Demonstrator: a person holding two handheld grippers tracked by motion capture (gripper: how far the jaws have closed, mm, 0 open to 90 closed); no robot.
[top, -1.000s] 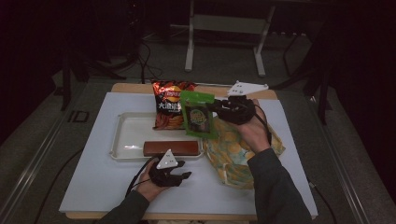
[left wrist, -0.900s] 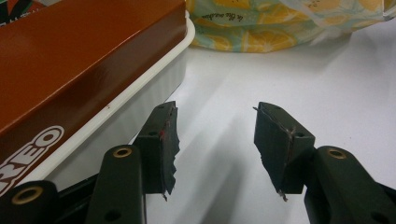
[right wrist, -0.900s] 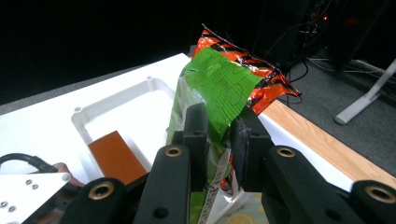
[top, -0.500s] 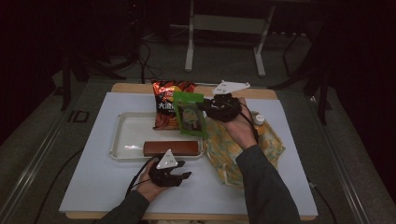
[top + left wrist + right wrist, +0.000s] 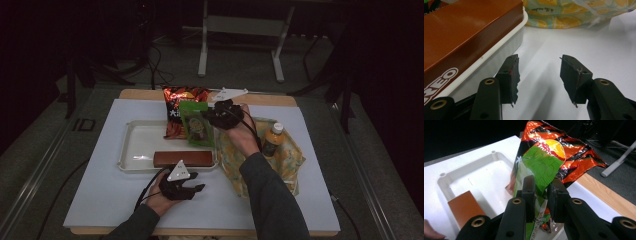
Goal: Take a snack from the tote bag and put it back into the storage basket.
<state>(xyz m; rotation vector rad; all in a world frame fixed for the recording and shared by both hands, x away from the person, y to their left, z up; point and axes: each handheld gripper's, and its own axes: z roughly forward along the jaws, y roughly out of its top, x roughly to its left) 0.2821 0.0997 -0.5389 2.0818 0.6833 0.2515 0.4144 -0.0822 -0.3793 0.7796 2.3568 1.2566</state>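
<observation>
Right gripper point(image 5: 216, 118) has carried flat green snack pouch point(image 5: 196, 125) leftward; now over right end of white plastic tray point(image 5: 131, 145), jaws clenched on pouch edge, before shiny red-orange chip bag point(image 5: 179, 102). Left gripper point(image 5: 192, 189) rests near tray, jaws parted, empty. Brown rectangular cookie box point(image 5: 182, 159) lies along tray's near side.

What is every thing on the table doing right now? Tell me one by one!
Right gripper: shut on the green packet.
Green packet: held by its edge over the tray's far right corner.
Left gripper: open, holding nothing.
Red chip bag: leaning at the tray's far edge.
Brown box: lying flat in the tray.
White tray: flat on the table.
Bottle: upright, cap on, on the cloth.
Lemon-print cloth: spread out.
</observation>
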